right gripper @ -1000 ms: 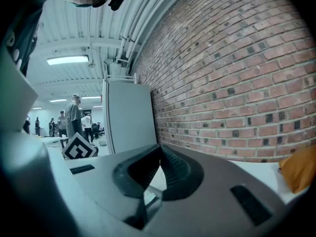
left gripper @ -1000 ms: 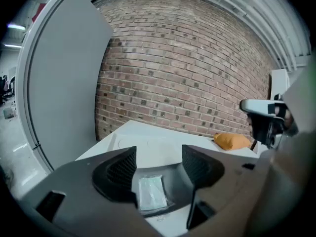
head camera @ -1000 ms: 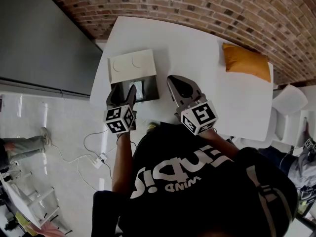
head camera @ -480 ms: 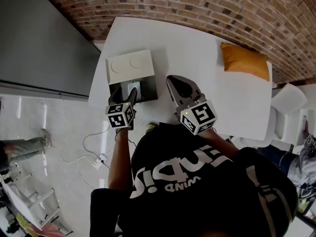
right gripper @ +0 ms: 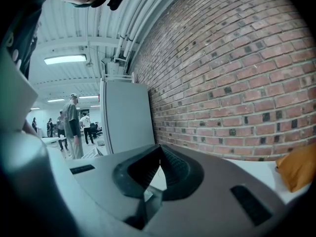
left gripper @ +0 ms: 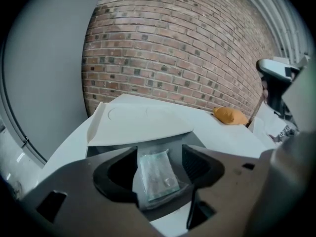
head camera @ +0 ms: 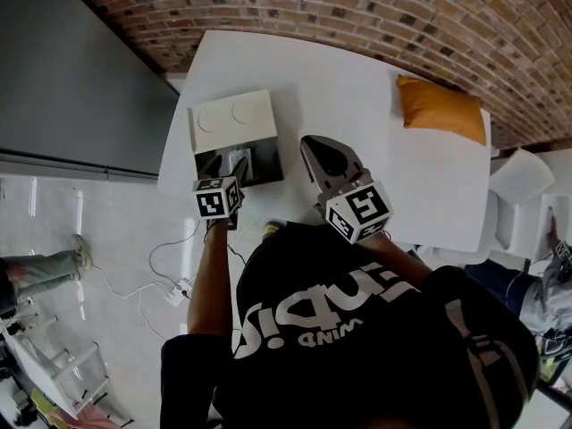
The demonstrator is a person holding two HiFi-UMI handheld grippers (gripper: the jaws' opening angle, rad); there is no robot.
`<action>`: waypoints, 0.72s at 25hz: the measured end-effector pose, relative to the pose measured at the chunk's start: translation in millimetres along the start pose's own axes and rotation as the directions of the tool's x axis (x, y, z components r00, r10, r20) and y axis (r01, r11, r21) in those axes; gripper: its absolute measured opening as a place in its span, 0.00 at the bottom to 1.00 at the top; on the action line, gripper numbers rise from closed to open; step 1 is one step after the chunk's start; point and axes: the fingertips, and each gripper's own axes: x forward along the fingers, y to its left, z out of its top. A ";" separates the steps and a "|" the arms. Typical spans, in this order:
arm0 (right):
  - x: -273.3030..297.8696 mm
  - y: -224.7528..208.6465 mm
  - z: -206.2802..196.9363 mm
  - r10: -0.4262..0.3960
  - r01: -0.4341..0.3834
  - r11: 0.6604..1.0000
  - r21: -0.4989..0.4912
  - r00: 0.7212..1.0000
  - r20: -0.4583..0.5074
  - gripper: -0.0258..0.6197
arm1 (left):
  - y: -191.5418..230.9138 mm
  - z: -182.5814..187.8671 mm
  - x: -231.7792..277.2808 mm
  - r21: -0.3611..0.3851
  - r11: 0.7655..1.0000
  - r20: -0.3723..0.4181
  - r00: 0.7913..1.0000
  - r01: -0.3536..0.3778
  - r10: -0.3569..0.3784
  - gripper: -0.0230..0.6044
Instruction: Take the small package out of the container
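The container (head camera: 270, 159) is a dark box on the white table (head camera: 357, 88), near its front left corner, with its white lid (head camera: 234, 119) folded back. A small clear package (left gripper: 157, 174) lies flat inside it. My left gripper (head camera: 236, 163) reaches into the box from the near side. In the left gripper view this gripper (left gripper: 159, 152) is open, its jaws standing on either side of the package without closing on it. The white lid (left gripper: 138, 125) lies just beyond. My right gripper (head camera: 313, 147) hovers to the right of the box, shut and empty, as the right gripper view shows (right gripper: 159, 149).
An orange cushion (head camera: 442, 110) lies at the table's far right. A brick wall (head camera: 357, 16) runs behind the table. A grey cabinet (head camera: 71, 70) stands to the left. Cables (head camera: 170, 280) trail on the floor near the table's front edge.
My left gripper has moved forward into the open box, so its jaws now straddle the package. The right gripper has stayed where it was.
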 end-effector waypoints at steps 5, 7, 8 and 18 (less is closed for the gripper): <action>-0.4 -3.5 -1.6 -0.007 0.007 1.000 0.004 1.000 -0.005 0.04 | 3.9 -6.0 7.6 -0.006 1.000 -0.053 0.998 0.019 -0.019 0.48; -0.2 -5.0 -2.3 -0.010 0.010 1.000 0.004 1.000 -0.007 0.04 | 4.1 -7.9 9.8 -0.004 1.000 -0.074 0.997 0.020 -0.020 0.48; 0.0 -5.4 -2.6 -0.010 0.010 1.000 0.004 1.000 -0.008 0.04 | 3.7 -8.9 11.0 -0.002 1.000 -0.086 0.996 0.021 -0.021 0.48; 2.5 -5.4 -3.4 -0.013 0.013 1.000 0.009 1.000 -0.012 0.04 | 4.4 -15.5 21.8 0.049 0.998 -0.171 0.985 0.034 -0.025 0.48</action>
